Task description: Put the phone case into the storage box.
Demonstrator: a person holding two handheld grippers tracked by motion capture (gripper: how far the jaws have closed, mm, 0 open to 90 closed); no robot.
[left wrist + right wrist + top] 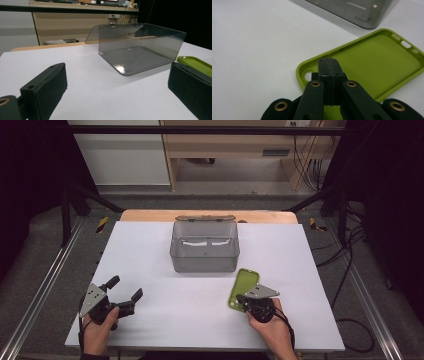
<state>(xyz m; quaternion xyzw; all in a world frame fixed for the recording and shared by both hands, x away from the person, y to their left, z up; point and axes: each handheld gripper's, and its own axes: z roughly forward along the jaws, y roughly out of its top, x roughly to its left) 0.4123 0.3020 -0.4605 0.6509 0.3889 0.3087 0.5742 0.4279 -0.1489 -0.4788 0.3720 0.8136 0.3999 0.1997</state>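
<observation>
Green phone case point(243, 288) (soft, hollow side up): flat on white table, near-right of smoky box.

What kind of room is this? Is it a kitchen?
Probably not a kitchen: it looks like a lab or workshop. A white table sits inside a black metal frame, cables hang behind, and hand-held grippers work over a green phone case.

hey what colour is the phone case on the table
The phone case is lime green, inside and rim alike; the right gripper view shows it best.
</observation>
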